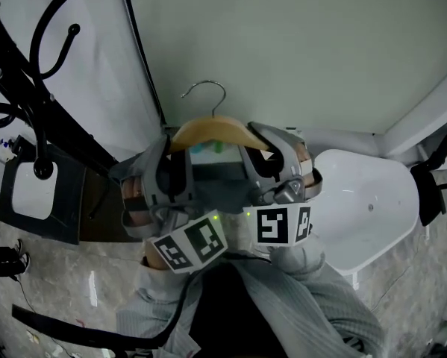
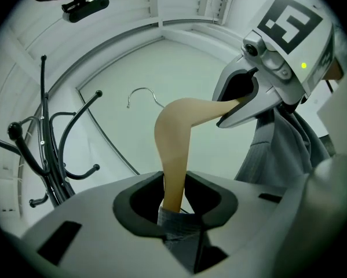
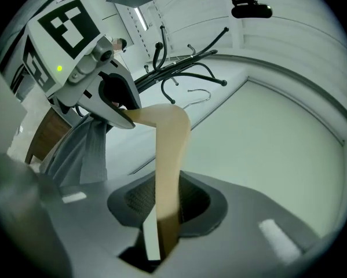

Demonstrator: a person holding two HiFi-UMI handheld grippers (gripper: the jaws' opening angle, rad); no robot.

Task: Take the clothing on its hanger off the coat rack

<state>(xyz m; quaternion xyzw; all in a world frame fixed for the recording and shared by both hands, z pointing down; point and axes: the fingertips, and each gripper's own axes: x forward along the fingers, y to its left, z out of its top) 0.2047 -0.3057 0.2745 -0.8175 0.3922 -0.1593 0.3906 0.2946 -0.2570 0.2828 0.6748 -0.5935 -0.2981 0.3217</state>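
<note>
**both grippers clamped on the hanger, hanger clear of the rack**

left gripper: jaws partway closed and pressing on the left arm of the hanger. a fold of the grey clothing sits in the jaws with the wood, at the near end of the grip.

right gripper: jaws partway closed on the hanger's right arm, wood pinched between the pads. i see no fabric in this grip. the grey cloth hangs below the other arm, under the left gripper.

head view: the two grippers are side by side, close to the body, one on each shoulder of the hanger. its peak is between them and the metal hook points to the far side. the hook is on nothing, with only pale wall behind it.

clothing drapes off the hanger down toward the person, under and near side of both marker cubes.

coat rack: black, curved pegs, at the far left. it is well apart from the hook, with no contact to the hanger or the cloth.
</note>
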